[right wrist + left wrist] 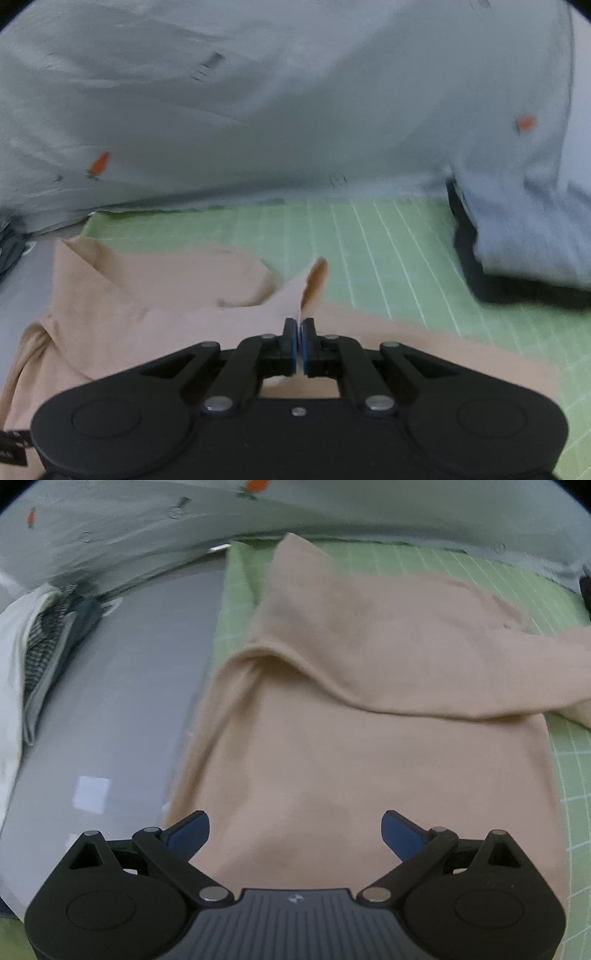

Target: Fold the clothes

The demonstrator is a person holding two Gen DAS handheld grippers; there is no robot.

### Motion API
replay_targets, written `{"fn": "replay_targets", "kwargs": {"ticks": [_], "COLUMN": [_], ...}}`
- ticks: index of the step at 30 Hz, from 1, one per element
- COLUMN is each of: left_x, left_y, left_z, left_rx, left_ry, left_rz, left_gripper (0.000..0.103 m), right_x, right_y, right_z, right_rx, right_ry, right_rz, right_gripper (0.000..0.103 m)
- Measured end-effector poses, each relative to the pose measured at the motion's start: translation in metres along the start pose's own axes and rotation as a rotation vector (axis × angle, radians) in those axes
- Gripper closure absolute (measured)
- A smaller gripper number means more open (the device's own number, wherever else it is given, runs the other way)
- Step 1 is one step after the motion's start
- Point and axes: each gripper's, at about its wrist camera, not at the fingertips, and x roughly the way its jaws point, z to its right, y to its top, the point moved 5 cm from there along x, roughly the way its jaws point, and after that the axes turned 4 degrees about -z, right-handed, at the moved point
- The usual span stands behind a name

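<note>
**Beige garment, part-folded, on green grid mat**

My right gripper (298, 332): jaws clenched on a raised edge of the beige garment (369, 738). My left gripper (295, 830): jaws spread, holding nothing, above the cloth. Garment lies on the green mat (388, 240), one flap folded across. Beyond: grey carrot-print fabric (258, 110); folded clothes (40, 646) at left.

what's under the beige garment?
Beige garment lies mostly on the green grid mat; its left edge overhangs the grey table. Anything beneath the cloth is hidden.
</note>
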Motion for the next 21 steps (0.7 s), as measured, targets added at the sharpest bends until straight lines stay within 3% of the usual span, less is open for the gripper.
{"fn": "replay_targets", "kwargs": {"ticks": [8,14,18,21], "left_x": [0.025,0.030,0.031,0.029], "left_y": [-0.007,-0.011,-0.014,-0.016], "left_z": [0.012,0.005,-0.003,-0.008], "left_rx": [-0.041,-0.106,-0.153,-0.153], "left_ry": [0.058,0.067,0.049,0.038], "left_rz": [-0.084,-0.096,-0.103,-0.104], "left_gripper": [0.004,0.000,0.000,0.000], "right_x": [0.038,0.028,0.040,0.041], "right_y": [-0.004,0.015,0.013,0.005], "right_z": [0.031,0.079,0.111,0.106], "right_rx": [-0.012,-0.002,0.063,0.079], "right_ry": [0.060,-0.077,-0.083,-0.046], "right_rz": [-0.036,0.073,0.017,-0.011], "right_gripper": [0.100,0.103,0.103,0.097]}}
